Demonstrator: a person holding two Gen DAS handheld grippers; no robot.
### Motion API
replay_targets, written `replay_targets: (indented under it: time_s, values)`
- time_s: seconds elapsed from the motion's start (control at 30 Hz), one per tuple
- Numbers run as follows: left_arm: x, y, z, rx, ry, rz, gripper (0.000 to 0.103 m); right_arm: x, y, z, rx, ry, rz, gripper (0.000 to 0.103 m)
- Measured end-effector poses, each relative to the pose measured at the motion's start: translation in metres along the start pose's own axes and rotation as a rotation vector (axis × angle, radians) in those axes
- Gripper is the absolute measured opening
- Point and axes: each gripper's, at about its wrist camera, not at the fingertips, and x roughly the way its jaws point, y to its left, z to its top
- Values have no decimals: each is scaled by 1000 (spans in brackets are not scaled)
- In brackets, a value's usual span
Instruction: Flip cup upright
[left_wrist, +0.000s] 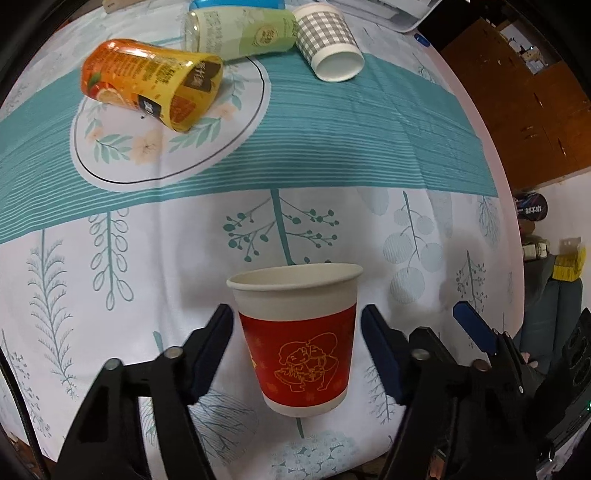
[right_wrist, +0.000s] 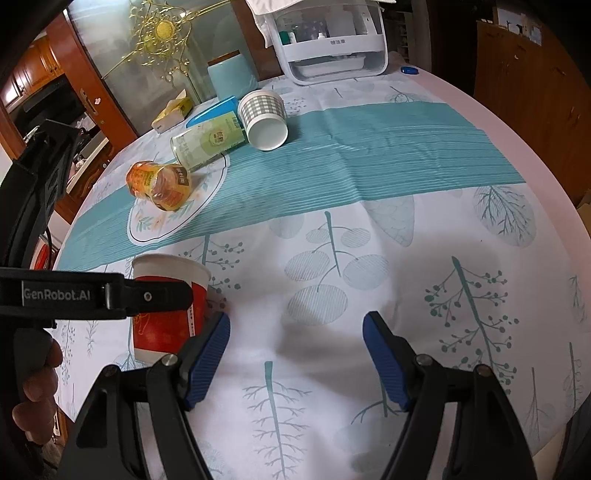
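Note:
A red and white paper cup (left_wrist: 295, 339) stands upright on the tablecloth, mouth up, between the fingers of my left gripper (left_wrist: 297, 347). The jaws are open, with a small gap on each side of the cup. The cup also shows at the left of the right wrist view (right_wrist: 166, 306), partly hidden by the left gripper's arm. My right gripper (right_wrist: 295, 354) is open and empty over the tablecloth, to the right of the cup. A grey checked paper cup (left_wrist: 328, 44) (right_wrist: 264, 118) lies on its side at the far end.
An orange plastic cup (left_wrist: 147, 83) (right_wrist: 160, 184) and a pale green cup (left_wrist: 240, 33) (right_wrist: 208, 144) lie on their sides at the back. A white appliance (right_wrist: 332, 40), a teal canister (right_wrist: 231, 75) and a tissue box (right_wrist: 171, 112) stand beyond them. The table edge (left_wrist: 506, 184) curves at right.

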Motion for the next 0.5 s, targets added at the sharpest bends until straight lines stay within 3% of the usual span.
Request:
replay_targets:
  time_s: [0.37, 0.5]
  values:
    - [-10, 3, -3, 11, -22, 9, 62, 1, 1, -1, 4, 11, 10, 75]
    - [-21, 2, -5, 30, -73, 38, 62, 1, 4, -3, 1, 9, 14, 75]
